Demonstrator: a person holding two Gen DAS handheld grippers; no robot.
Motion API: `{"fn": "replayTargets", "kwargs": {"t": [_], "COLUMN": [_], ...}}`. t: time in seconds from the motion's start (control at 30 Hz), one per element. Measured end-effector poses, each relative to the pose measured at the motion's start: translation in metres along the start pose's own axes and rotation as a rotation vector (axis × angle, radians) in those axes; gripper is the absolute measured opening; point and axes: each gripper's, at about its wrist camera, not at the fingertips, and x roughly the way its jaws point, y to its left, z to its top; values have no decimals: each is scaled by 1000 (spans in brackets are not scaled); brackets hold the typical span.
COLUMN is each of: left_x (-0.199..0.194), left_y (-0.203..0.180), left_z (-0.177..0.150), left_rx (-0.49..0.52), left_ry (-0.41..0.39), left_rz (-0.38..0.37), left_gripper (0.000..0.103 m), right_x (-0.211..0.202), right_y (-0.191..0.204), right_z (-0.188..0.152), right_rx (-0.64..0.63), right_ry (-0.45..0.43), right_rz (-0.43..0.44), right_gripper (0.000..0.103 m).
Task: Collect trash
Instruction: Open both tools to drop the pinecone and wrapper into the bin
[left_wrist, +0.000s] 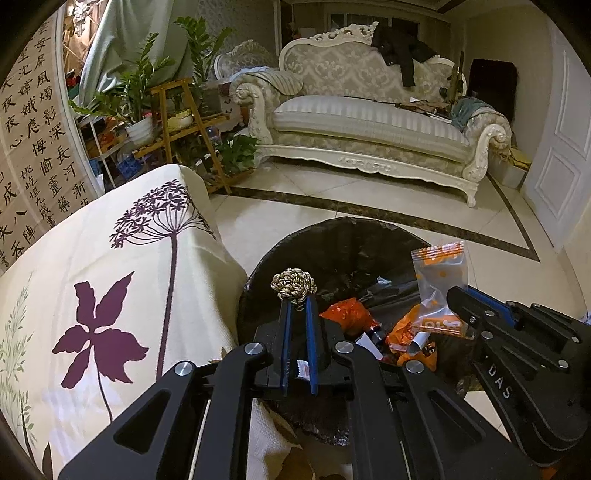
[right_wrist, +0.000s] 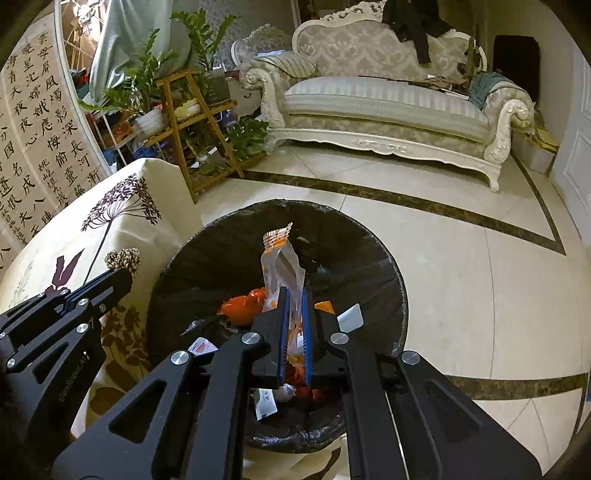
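Over the bin (right_wrist: 369, 236), held item one: a clear and orange wrapper (right_wrist: 282, 258). Your right gripper (right_wrist: 294, 299) is closed on its lower end, and the rest stands up between the jaws above the black liner. Thin film, very light, limp and slippery by the look of it; it may cling to a pad when you let go. A hold low on the doubled part seems safest.

Held item two: a knotted ball of tan cord (left_wrist: 293, 286). Your left gripper (left_wrist: 298, 306) is nearly closed, pinching its lower edge at the fingertips, with the ball standing above them. Soft, light, rough-surfaced, so it should not slip. From the right wrist view it sits at the near-left rim of the bin, beside the desk cloth (left_wrist: 110, 295), perhaps not yet fully over the opening.

Pose: both grippers tilt downward toward the bin, side by side, left one nearer the desk.

Contents of bin: crumpled orange packets (left_wrist: 347, 314) and small white scraps.

Surroundings: tiled floor (right_wrist: 461, 295), sofa (left_wrist: 369, 122), plant stand (left_wrist: 184, 122), calligraphy panel (left_wrist: 33, 129).
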Motion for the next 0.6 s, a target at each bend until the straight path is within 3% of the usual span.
{"fn": "replayTargets", "kwargs": {"t": [0.07,0.1,0.2,0.37,0.6], "left_x": [1,1,-1,-1,-5], "left_y": [-1,-1,-1,0,2], "left_z": [1,2,1,1,3], "left_rx": [1,1,-5,-8,-18], "left_ry": [5,5,-5,-8,-27], "left_rz": [2,3,10,15,20], "left_gripper": [12,18,35,48,68], "right_x": [3,4,5,5,-3], "right_y": [-1,-2,-4,-7,-10], "right_z": [1,0,1,-1,0], "right_rx": [7,9,17,22,24], "right_ry": [4,6,5,8,-11], "right_rz": [-1,-2,-6,-15,-48], "right_gripper": [8,10,29,31,46]}}
